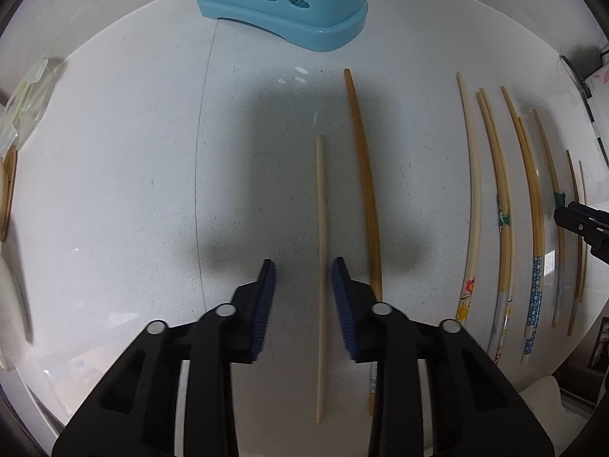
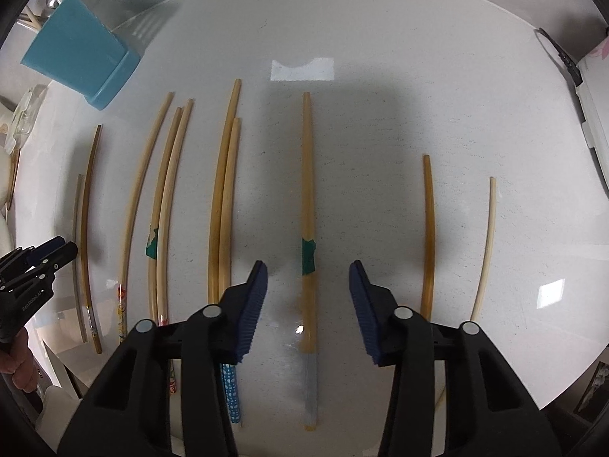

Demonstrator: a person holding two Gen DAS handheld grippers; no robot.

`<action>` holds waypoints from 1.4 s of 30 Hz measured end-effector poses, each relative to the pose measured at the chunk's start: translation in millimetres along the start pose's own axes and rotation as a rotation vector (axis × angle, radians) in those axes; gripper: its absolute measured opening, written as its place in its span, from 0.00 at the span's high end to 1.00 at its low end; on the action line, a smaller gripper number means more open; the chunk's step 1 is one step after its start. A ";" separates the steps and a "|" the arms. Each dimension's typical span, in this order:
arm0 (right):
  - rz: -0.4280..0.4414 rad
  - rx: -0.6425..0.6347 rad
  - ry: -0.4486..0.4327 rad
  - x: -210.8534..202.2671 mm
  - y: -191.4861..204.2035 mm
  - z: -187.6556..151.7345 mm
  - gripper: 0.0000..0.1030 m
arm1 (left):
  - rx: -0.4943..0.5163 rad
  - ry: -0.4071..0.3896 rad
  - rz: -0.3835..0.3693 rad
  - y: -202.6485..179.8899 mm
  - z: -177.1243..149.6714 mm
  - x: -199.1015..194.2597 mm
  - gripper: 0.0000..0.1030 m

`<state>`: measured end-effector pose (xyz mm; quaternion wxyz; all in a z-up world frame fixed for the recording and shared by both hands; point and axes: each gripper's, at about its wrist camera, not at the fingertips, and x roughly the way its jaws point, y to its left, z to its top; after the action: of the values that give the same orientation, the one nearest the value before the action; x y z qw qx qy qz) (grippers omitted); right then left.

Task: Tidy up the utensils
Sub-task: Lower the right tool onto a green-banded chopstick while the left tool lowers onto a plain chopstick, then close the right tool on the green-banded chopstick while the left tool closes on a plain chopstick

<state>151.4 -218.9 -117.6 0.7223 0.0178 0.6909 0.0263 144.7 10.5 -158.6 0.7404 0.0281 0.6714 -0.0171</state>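
Both tools point down, astride chopsticks.

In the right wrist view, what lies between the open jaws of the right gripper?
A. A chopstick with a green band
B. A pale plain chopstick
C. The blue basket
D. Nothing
A: the chopstick with a green band lies on the table between the jaws of the right gripper, which stand apart on either side of it and do not touch it.
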 end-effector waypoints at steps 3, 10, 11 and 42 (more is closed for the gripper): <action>-0.004 -0.005 0.009 4.4 10.8 5.9 0.67 | -0.010 0.010 0.006 0.8 3.5 -1.3 0.87; -0.046 0.008 0.019 8.4 13.0 9.2 0.88 | -0.047 0.035 -0.014 9.9 3.7 0.7 0.96; -0.044 0.014 0.020 9.0 10.7 10.5 0.93 | -0.052 0.036 -0.016 9.6 4.2 0.7 0.96; -0.001 0.085 -0.145 -29.7 -11.2 1.5 0.94 | -0.089 -0.148 -0.090 40.1 -27.9 -76.7 0.97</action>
<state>151.8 -232.0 -88.6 0.7690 0.0499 0.6372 -0.0047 112.0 51.4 -84.3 0.7869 -0.0364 0.6156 -0.0223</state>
